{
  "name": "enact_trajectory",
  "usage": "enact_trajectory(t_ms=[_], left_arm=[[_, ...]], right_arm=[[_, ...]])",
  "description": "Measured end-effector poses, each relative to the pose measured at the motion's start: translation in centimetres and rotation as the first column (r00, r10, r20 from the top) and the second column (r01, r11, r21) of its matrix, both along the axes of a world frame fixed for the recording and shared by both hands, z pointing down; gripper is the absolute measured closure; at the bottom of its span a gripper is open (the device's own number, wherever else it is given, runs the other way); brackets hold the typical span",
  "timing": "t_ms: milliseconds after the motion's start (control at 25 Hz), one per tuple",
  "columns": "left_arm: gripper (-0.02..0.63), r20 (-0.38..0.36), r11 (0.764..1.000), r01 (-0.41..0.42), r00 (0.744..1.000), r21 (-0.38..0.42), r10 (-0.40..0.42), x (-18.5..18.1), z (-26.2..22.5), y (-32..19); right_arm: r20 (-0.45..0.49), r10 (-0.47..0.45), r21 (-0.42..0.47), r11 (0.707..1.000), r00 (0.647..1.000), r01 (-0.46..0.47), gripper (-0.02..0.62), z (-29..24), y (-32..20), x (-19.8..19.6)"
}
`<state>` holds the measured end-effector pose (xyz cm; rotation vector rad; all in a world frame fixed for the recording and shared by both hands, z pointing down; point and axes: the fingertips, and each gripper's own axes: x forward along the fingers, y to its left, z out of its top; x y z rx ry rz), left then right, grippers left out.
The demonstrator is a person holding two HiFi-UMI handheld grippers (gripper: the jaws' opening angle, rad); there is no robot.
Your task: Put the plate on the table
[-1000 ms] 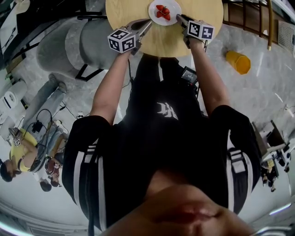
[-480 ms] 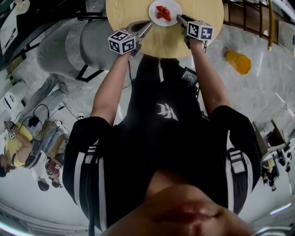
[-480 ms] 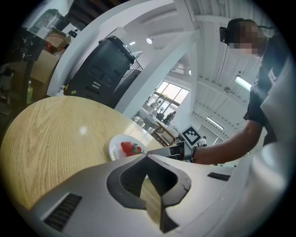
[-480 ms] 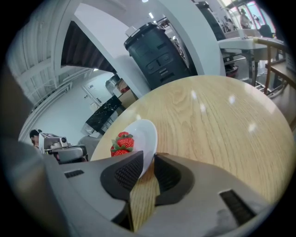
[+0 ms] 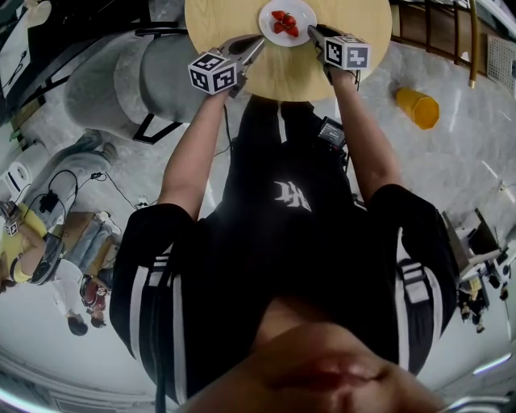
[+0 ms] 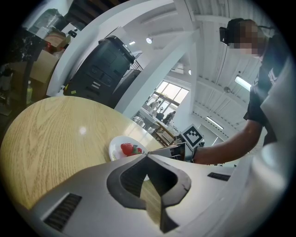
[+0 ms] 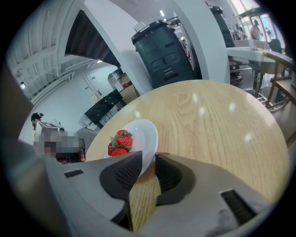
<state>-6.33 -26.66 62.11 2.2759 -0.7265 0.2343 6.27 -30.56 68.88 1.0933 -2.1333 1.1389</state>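
A small white plate (image 5: 288, 20) carrying strawberries (image 5: 284, 21) lies flat on the round wooden table (image 5: 355, 20). My right gripper (image 5: 314, 32) is at the plate's right edge. In the right gripper view the plate (image 7: 141, 134) has its rim between the jaws of the right gripper (image 7: 149, 162), which are opening with a gap showing beside the rim. My left gripper (image 5: 255, 45) hovers over the table just left of the plate, its jaws shut and empty. In the left gripper view the plate (image 6: 121, 149) lies beyond the closed tips of the left gripper (image 6: 147, 156).
An orange container (image 5: 417, 107) lies on the floor to the right. A grey upholstered seat (image 5: 121, 77) stands left of the table. People sit on the floor at the far left (image 5: 32, 258). A wooden railing (image 5: 451, 32) runs at the top right.
My right gripper has shifted slightly left at the plate's rim. The plate stays on the table. The left gripper holds its place. People at the far left have moved.
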Motion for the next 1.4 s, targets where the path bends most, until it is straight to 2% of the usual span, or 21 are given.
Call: enact_trajectory(t_ms=[200, 400, 600, 800, 960, 1000, 1080, 1200, 1280, 1400], left_arm=[[0.604, 0.002, 1.0, 0.001, 1.0, -0.002, -0.001, -0.2, 0.2, 0.1], [0.604, 0.003, 1.0, 0.005, 1.0, -0.006, -0.005, -0.4, 0.4, 0.4], [0.604, 0.002, 1.0, 0.006, 1.0, -0.011, -0.006, -0.5, 0.6, 0.6], [0.604, 0.001, 1.0, 0.006, 1.0, -0.014, -0.006, -0.5, 0.7, 1.0], [0.604, -0.004, 1.0, 0.006, 1.0, -0.004, -0.006, -0.6, 0.3, 1.0], [0.604, -0.004, 1.0, 0.007, 1.0, 0.0, -0.007, -0.6, 0.2, 0.9], [0.604, -0.004, 1.0, 0.01, 1.0, 0.011, -0.01, -0.6, -0.1, 0.7], [0.604, -0.007, 0.999, 0.015, 1.0, 0.028, -0.015, -0.8, -1.1, 0.6], [0.604, -0.009, 0.999, 0.022, 1.0, 0.04, -0.022, -1.0, -2.0, 0.5], [0.604, -0.019, 0.996, 0.028, 0.999, 0.079, -0.027, -1.0, -4.3, -0.2]], right_arm=[[-0.024, -0.015, 0.004, 1.0, 1.0, 0.015, 0.503, 0.1, 0.0, -0.1], [-0.104, -0.064, 0.034, 0.997, 0.992, 0.068, 0.497, 0.5, 0.1, -0.1], [-0.185, -0.11, 0.069, 0.99, 0.977, 0.125, 0.491, 0.3, -0.1, -0.1], [-0.284, -0.158, 0.107, 0.975, 0.946, 0.195, 0.488, 0.0, -0.1, -0.3], [-0.255, -0.148, 0.145, 0.971, 0.955, 0.19, 0.489, -0.8, -0.3, -0.4], [-0.241, -0.148, 0.165, 0.968, 0.959, 0.191, 0.506, -1.2, -0.5, -0.5], [-0.214, -0.149, 0.227, 0.954, 0.965, 0.197, 0.583, -2.7, -0.9, -0.8], [-0.196, -0.157, 0.307, 0.928, 0.968, 0.213, 0.591, -5.3, -1.1, -0.9], [-0.165, -0.179, 0.333, 0.916, 0.97, 0.226, 0.592, -6.9, -0.9, -1.2], [-0.064, -0.259, 0.378, 0.888, 0.964, 0.263, 0.594, -10.3, -0.5, -2.1]])
